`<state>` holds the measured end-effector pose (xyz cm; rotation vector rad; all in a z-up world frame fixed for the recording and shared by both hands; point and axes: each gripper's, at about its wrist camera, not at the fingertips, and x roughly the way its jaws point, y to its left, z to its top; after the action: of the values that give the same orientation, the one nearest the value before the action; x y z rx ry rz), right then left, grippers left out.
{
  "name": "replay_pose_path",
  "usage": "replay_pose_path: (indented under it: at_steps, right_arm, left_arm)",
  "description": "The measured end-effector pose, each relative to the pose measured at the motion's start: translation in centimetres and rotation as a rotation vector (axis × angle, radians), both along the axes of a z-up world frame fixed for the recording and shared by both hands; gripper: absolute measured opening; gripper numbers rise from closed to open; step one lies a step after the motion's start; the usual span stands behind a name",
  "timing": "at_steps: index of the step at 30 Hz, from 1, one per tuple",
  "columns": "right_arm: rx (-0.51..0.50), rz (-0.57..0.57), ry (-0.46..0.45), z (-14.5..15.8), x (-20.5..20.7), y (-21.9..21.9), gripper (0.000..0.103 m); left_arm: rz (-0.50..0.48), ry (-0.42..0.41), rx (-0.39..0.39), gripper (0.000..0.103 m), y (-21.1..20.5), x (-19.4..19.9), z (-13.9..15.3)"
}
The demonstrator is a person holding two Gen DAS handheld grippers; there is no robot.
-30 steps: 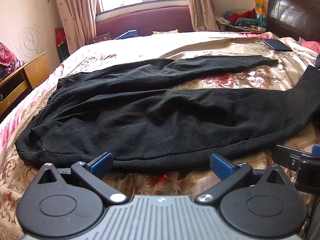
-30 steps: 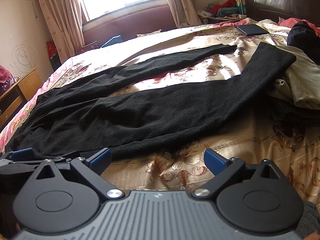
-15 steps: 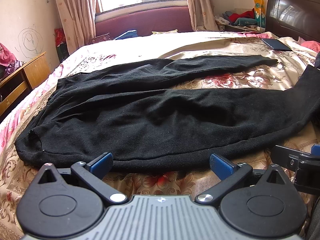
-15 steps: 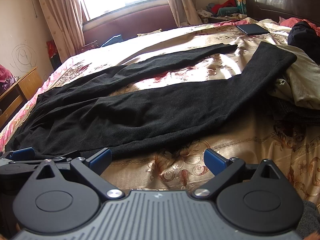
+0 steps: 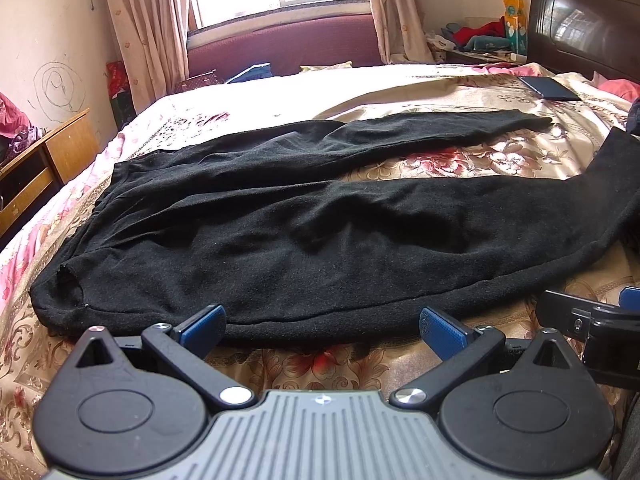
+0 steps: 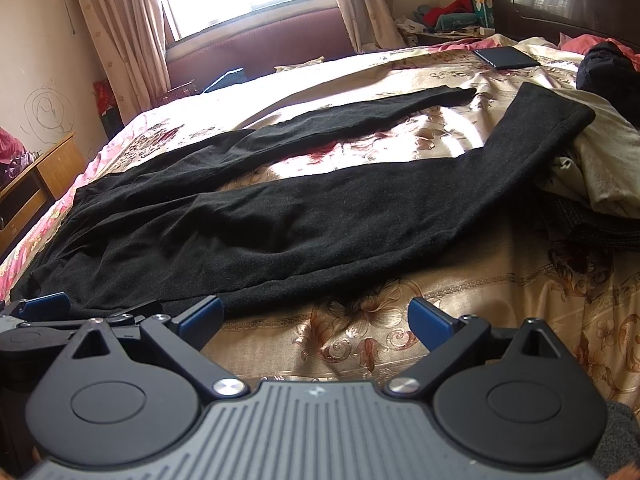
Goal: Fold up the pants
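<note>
— Pants (image 5: pixel 304 240), black, spread flat across the bed (image 5: pixel 360 364): where do they sit for you?

— They fill the middle of both frames. Their long axis runs left to right across each view, waistband at the left edge of the frame, the two legs (image 6: pixel 400 200) reaching toward the upper right and splayed apart, with flowered bedspread showing between them. The near leg's cuff bends up over a pale heap of bedding (image 6: pixel 600 152) at the right of the right wrist view.

— Which of your tools is nearer what?

— My left hand-held gripper (image 5: pixel 322 326) points at the near hem of the seat and thigh; the cloth edge lies just beyond its blue pads (image 5: pixel 202 322), close but, as far as I can tell, apart. My right hand-held gripper (image 6: pixel 316 318) sits further along toward the legs, with bare bedspread between its fingers and only its left pad near the fabric edge.

— And how do they stand?

— Both spread wide, nothing between the pads, gripping nothing. I judge no fold has been made yet: the left is better placed for the waist end, the right for the leg.

— Anything small worth noting?

— A dark flat phone-like slab (image 6: pixel 506 58) lies on the bed past the cuffs, well apart from the pants.
</note>
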<state>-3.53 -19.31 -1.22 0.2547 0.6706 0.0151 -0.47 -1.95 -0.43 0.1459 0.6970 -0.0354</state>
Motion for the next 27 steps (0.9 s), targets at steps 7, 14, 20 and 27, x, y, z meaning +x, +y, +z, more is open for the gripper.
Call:
replay_pose_path:
  at_steps: [7, 14, 20, 27]
  right_arm:
    - [0.011, -0.049, 0.014, 0.3, 0.2, -0.7, 0.098]
    - [0.055, -0.202, 0.027, 3.3, -0.3, -4.8, 0.098]
    - [0.07, -0.305, -0.03, 6.1, 1.1, -9.6, 0.098]
    - [0.079, -0.304, -0.004, 2.3, 6.6, -13.1, 0.096]
  left_arm:
    - [-0.01, -0.006, -0.018, 0.103, 0.2, 0.2, 0.2]
    - [-0.043, -0.044, -0.095, 0.103, 0.8, -0.1, 1.4]
    - [-0.069, -0.055, -0.119, 0.103, 0.6, 0.2, 1.7]
    - [-0.096, -0.065, -0.062, 0.103, -0.9, 2.1, 0.9]
